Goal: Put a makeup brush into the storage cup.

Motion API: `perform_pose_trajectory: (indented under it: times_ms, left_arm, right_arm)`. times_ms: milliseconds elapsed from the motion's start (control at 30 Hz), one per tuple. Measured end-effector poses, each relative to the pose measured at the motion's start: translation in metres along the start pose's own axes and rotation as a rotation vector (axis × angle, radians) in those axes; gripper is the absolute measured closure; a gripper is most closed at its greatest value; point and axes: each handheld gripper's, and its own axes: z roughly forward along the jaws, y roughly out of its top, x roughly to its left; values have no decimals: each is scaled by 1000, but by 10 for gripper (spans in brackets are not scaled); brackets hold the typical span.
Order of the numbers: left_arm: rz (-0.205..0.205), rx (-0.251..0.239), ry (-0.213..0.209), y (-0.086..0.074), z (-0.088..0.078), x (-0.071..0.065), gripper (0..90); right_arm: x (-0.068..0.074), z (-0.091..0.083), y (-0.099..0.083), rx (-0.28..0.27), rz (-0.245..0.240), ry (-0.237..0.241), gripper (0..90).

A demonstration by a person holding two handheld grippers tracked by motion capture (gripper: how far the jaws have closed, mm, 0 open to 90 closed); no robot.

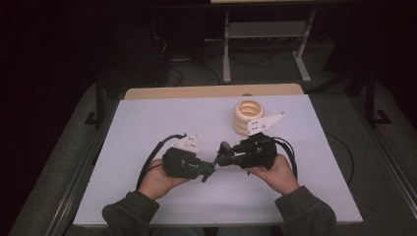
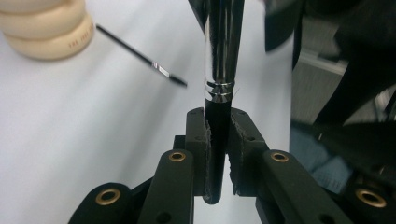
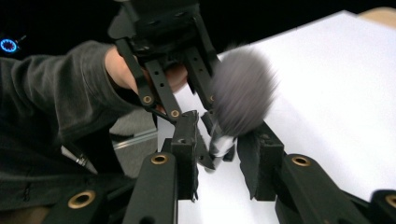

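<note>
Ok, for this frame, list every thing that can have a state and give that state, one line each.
Left gripper: shut on the makeup brush handle.
Right gripper: open, jaws either side of the brush's ferrule.
Makeup brush: held off the table, bristles toward the right gripper.
Stack of cream rings: upright on the table, untouched.
Thin black brush: lying flat on the table, near the rings.

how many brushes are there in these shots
2: a big fluffy makeup brush with its handle clamped in the left gripper, and a thin black brush lying on the table beside the stacked wooden rings.
</note>
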Motion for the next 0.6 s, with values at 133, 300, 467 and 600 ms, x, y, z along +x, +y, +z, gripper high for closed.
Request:
perform_pose_trajectory:
  times_ms: [133,300,467,600]
  left_arm:
    - [9,0,7,1,0,-1,796]
    - [-1,-11,2,1,0,-1,796]
    - [13,-6,12,1,0,-2,796]
    - [9,-4,13,0,2,-2,789]
  right_arm:
    - [2,2,-1,-8,-11,-26,678]
    - [2,4,-1,-21,-18,-42,756]
    - [2,5,-1,-19,-20,-42,767]
    - [3,6,-1,-8,-18,-37,772]
